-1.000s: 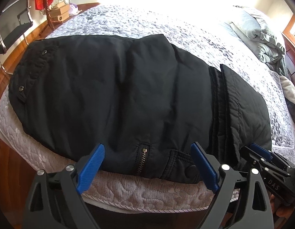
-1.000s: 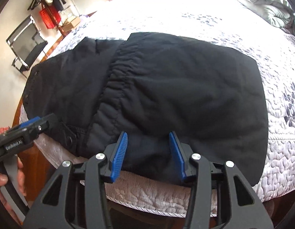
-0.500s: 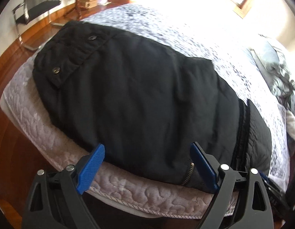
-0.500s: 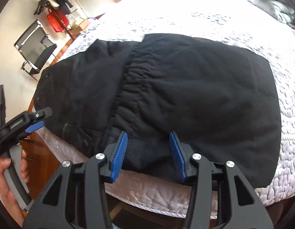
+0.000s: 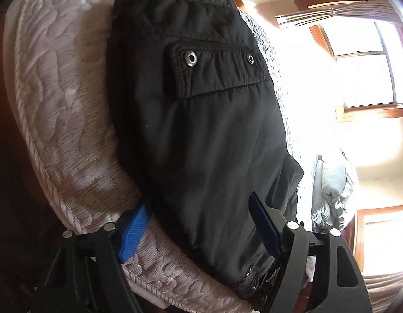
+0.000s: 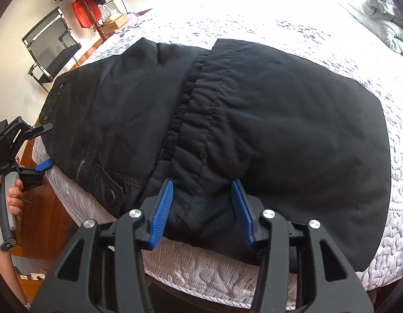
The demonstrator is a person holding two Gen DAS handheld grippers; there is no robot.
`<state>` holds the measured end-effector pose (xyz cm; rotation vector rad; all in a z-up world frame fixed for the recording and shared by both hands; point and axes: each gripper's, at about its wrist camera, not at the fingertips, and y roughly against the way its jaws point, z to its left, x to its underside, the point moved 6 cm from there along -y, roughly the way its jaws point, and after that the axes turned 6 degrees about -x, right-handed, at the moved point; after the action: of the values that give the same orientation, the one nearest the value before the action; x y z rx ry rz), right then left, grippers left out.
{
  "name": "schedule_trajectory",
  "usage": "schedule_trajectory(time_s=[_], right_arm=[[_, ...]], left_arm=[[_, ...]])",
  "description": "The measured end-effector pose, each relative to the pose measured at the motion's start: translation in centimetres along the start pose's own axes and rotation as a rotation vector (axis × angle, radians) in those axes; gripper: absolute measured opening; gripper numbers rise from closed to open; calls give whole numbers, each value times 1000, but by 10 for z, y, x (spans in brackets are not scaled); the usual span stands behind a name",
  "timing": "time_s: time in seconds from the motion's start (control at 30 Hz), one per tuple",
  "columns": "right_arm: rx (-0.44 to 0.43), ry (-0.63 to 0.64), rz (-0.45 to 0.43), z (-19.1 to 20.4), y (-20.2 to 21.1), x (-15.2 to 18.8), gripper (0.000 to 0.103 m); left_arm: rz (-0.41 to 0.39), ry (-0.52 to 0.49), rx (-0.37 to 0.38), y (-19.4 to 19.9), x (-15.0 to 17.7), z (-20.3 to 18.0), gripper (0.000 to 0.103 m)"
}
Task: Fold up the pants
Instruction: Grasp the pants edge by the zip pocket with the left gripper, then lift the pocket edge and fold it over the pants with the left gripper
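Left tongs (image 5: 199,230): mine, just been narrowing, astride the pants' (image 5: 201,135) 6 o'clock edge, not pinching.
Right tongs (image 6: 201,210): part-open over the hem, gripping nothing.
Bed (image 6: 214,266): carries the pants.

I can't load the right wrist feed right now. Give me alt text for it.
The right gripper hangs open over the near edge of black pants folded on a quilted bed, its blue pads straddling the fabric without pressing it. At far left, a hand holds the left gripper, one finger above and one below the pants' end.
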<state>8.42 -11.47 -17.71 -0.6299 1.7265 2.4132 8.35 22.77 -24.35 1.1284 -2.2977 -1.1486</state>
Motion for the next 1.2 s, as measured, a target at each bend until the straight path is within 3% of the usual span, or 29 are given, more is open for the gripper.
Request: schedule_trajectory(time_s=[0.07,0.17,0.27,0.4,0.53,0.6,0.67,1.07,1.2], right_arm=[[7,4,1,0,-1,0,47],[8,7,3,0,-3,-1,48],[2,6,1,0,-5,0,48],[0,9,-1,0,-5,0,49],[-7,12,-2,-1,-6,0,49],[-12,8,-4,-2,-7,0,49],[-14,9,-8,-2,-7,0,49],[-27,10,-18,-3,-7,3,50],[-35,7,-21,-4,-7,3,50]], left_arm=[[11,-9,-25,0,-2,3,56],[34,-1,-57,2,-3,12,44],[45,26,-69,6,-2,20,43],[41,83,-30,12,-4,35,45],[44,128,36,2,-11,37,63],[32,141,55,3,-14,34,63],[0,118,75,8,-16,27,33],[-23,127,41,4,-17,29,16],[-108,27,-18,14,-11,-1,8]])
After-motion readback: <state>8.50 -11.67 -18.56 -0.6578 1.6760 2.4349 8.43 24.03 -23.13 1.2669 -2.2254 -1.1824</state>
